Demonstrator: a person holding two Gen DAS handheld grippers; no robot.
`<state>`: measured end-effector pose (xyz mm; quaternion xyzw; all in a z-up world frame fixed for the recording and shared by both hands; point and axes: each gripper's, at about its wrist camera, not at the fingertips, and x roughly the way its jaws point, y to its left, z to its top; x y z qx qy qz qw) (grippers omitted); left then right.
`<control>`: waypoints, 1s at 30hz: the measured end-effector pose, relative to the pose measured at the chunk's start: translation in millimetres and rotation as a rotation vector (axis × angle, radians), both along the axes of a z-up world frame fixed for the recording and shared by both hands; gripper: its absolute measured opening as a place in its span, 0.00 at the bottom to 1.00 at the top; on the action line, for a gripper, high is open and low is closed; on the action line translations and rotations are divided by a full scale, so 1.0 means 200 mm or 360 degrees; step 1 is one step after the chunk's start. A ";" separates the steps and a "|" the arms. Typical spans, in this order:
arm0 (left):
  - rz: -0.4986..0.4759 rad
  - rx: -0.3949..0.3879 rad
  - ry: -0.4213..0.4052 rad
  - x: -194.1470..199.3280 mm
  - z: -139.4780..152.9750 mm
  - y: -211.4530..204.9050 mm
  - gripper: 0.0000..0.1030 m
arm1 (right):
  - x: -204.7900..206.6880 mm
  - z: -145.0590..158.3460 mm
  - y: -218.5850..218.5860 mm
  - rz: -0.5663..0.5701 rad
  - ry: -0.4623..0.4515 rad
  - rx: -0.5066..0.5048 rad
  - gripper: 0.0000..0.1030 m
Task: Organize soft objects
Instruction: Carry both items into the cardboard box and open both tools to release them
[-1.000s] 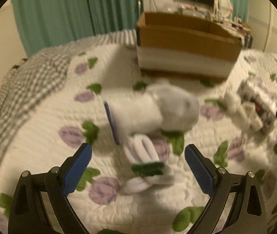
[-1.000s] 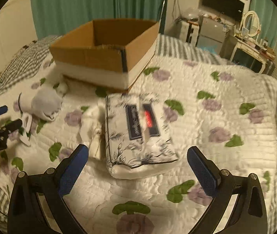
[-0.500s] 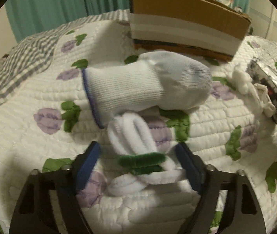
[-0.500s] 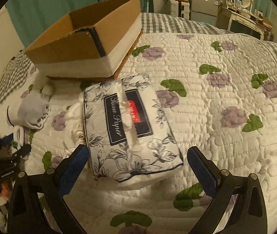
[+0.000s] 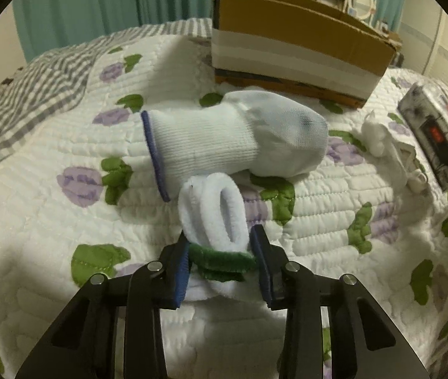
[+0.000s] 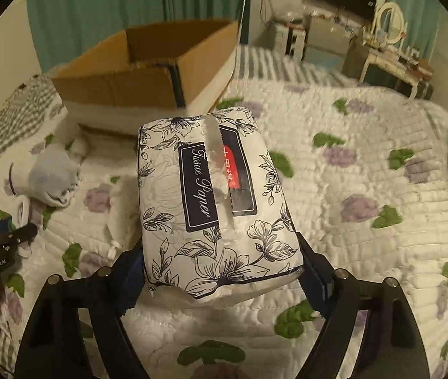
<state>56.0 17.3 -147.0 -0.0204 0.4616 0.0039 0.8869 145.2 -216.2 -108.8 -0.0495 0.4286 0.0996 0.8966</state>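
My left gripper (image 5: 222, 252) is shut on a small white fluffy sock with a green cuff (image 5: 216, 218) that lies on the quilt. A larger white sock with a blue rim (image 5: 224, 139) lies just beyond it. My right gripper (image 6: 220, 271) is shut on a floral tissue paper pack (image 6: 211, 202), its near end between the jaws and tilted up. The open cardboard box (image 6: 148, 72) stands behind the pack; it also shows in the left wrist view (image 5: 296, 41).
A crumpled white cloth (image 5: 388, 148) lies between the socks and the pack. The bed's floral quilt (image 6: 366, 189) stretches to the right. A grey checked blanket (image 5: 34, 72) covers the left side. A dresser and mirror (image 6: 388, 38) stand beyond the bed.
Both grippers moved forward and closed: the left onto the green-cuffed sock, the right onto the tissue pack, whose near end now sits raised between the jaws.
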 end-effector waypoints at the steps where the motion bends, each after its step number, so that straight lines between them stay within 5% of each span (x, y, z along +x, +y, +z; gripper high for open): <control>1: 0.0006 -0.0001 -0.0002 -0.01 0.01 0.00 0.32 | -0.02 0.03 -0.01 -0.0016 -0.0040 0.0000 0.79; 10: -0.0003 -0.0060 -0.0095 -0.12 0.15 0.02 0.31 | -0.20 0.20 0.00 -0.0014 -0.0174 0.0046 0.79; 18: -0.0099 -0.0048 -0.0299 -0.19 0.46 -0.01 0.31 | -0.31 0.43 0.08 0.0044 -0.0278 0.0091 0.79; 30: -0.0214 0.0060 -0.0559 0.06 0.87 -0.04 0.31 | -0.10 0.78 0.27 0.0127 -0.0481 0.0112 0.79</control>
